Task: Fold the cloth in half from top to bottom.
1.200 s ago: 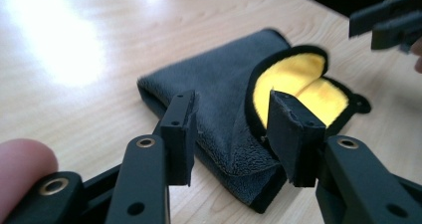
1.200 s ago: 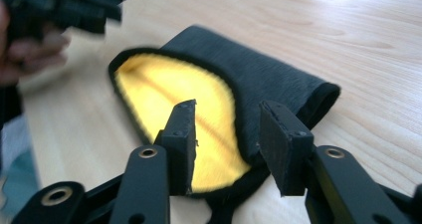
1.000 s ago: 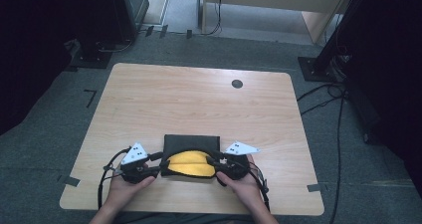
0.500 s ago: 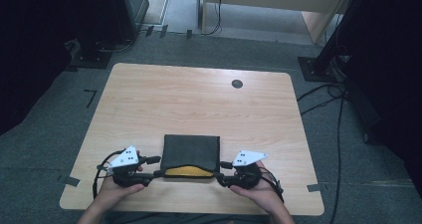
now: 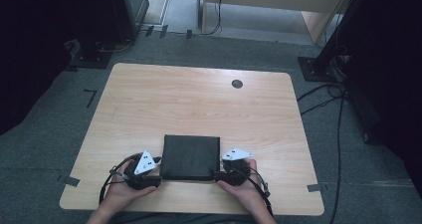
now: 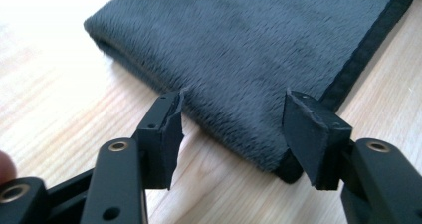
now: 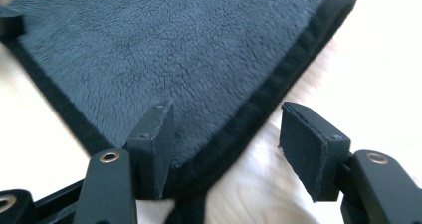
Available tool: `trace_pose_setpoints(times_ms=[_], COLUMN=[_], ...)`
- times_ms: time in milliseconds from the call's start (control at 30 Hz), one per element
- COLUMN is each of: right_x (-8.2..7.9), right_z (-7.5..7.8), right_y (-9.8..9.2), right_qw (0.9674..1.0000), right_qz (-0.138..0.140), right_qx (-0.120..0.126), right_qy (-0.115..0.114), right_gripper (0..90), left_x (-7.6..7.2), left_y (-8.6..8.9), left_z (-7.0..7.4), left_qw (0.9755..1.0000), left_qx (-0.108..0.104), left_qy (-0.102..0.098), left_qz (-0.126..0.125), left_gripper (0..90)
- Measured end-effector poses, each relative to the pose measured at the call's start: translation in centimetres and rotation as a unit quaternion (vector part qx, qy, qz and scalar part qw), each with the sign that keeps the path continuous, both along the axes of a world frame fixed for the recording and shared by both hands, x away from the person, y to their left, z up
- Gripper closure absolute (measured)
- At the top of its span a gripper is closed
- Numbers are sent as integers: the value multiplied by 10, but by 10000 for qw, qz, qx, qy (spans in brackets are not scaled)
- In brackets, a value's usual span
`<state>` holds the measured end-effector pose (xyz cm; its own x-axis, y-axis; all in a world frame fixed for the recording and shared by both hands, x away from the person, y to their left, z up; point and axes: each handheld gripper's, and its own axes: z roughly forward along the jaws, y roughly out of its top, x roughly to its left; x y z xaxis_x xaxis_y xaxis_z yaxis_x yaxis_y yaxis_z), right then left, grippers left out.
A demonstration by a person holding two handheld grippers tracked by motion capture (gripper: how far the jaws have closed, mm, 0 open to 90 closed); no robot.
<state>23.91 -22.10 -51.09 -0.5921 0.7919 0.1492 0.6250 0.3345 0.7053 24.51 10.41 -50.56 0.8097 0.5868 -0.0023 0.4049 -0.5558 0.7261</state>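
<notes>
A dark grey fleece cloth [image 5: 190, 157] with a black hem lies folded flat near the table's front edge. My left gripper [image 5: 158, 176] sits at its near left corner and my right gripper [image 5: 217, 174] at its near right corner. In the left gripper view the cloth [image 6: 249, 40] has its corner lying between the jaws of the left gripper [image 6: 234, 102]; the pads stand clear of it. In the right gripper view the hemmed corner of the cloth [image 7: 174, 40] lies between the spread jaws of the right gripper [image 7: 226, 109], untouched. Both pairs of jaws have just been opening.
The wooden table [image 5: 199, 99] has a small black round cap [image 5: 237, 83] at its far right. Cables [image 5: 318, 97] and a stand base [image 5: 318, 67] lie on the carpet to the right, another base [image 5: 92, 59] to the left.
A yellow layer showed at the cloth's front edge before; the grey cloth now covers it and lies flat. Both grippers have let go of the cloth and opened.
</notes>
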Motion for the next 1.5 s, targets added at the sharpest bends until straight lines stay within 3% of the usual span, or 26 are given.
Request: trace_pose_setpoints(times_ms=[33, 133, 267, 400, 500, 567, 667, 800, 867, 967, 1067, 1300, 1500], right_x=[0, 0, 0, 1, 1, -1, 0, 9, 11, 15, 20, 53, 88], right_z=[0, 0, 1, 11, 19, 19, 11, 0, -4, -5, -5, -5, -9], right_y=[-3, -2, -3, -14, -17, -8, 11, 25, 27, 25, 24, 18, 8], right_qw=[10000, 10000, 10000, 9992, 9982, 9986, 9992, 9982, 9984, 9987, 9987, 9977, 9957], right_qz=[2, 36, -16, -11, -135, -78, -82, -369, -345, -335, -353, -535, -813], right_qx=[24, -35, 16, 330, 401, 329, 6, -359, -355, -317, -332, -377, -288], right_qy=[37, -19, -33, -213, -424, -418, -395, -323, -283, -193, -162, -156, -324], right_gripper=[390, 389, 339, 202, 200, 214, 217, 251, 256, 238, 213, 203, 170], left_x=[2, 3, 4, 7, 8, 7, 6, 6, 6, 11, 16, 47, 85], left_y=[1, 2, 6, 18, 23, 19, 6, -10, -12, -12, -16, -28, -42], left_z=[-1, -1, 1, 8, 9, 7, 3, -1, -2, -3, -3, -2, -2], left_qw=[9999, 10000, 9998, 9977, 9959, 9965, 9972, 9973, 9969, 9948, 9935, 9892, 9829], left_qx=[-92, -54, -190, -569, -678, -582, -379, -7, 102, 62, 139, 233, 249], left_qy=[60, 64, 67, 42, 117, 189, 246, 225, 144, 304, 240, 132, 136], left_qz=[-14, -22, 66, 378, 592, 576, 588, 700, 771, 968, 1108, 1438, 1822], left_gripper=[408, 388, 345, 293, 288, 306, 343, 385, 383, 378, 364, 347, 320])
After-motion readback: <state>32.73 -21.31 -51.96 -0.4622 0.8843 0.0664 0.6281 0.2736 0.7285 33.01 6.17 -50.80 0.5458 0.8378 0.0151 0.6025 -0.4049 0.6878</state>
